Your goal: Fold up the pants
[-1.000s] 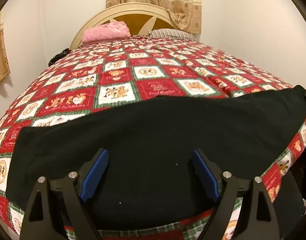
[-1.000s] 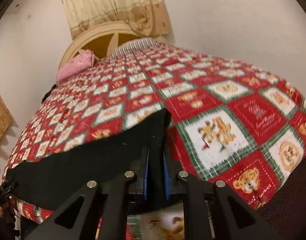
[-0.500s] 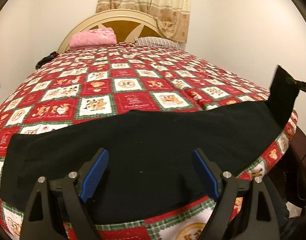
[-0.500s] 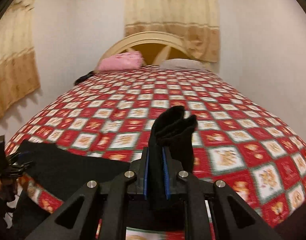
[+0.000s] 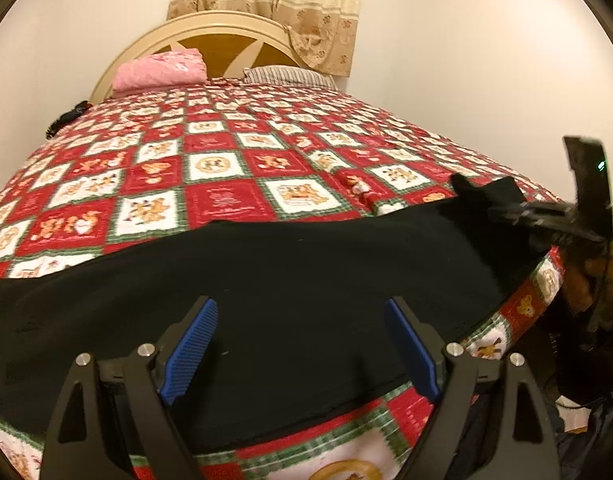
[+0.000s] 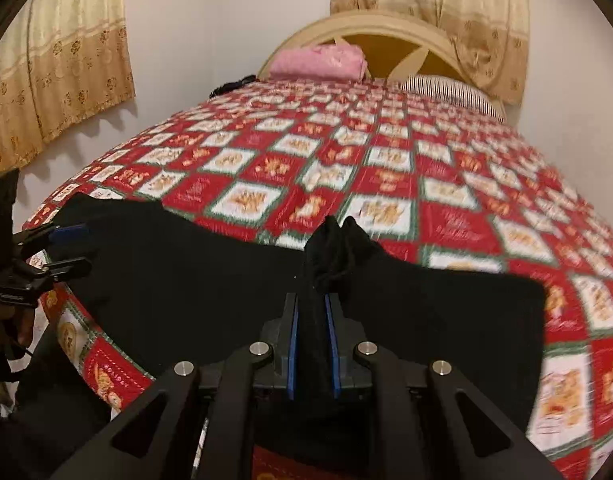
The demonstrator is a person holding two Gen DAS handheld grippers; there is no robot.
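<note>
Black pants (image 5: 290,280) lie flat along the bed's (image 5: 226,168) near edge beneath the wide, empty left gripper (image 5: 302,344), one end bunched in the pinching right gripper (image 6: 311,340) — that thin hold could slip and spoil the fold.

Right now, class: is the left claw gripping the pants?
No. The left claw stands wide open above the pants, its blue pads pressing on no cloth.
</note>
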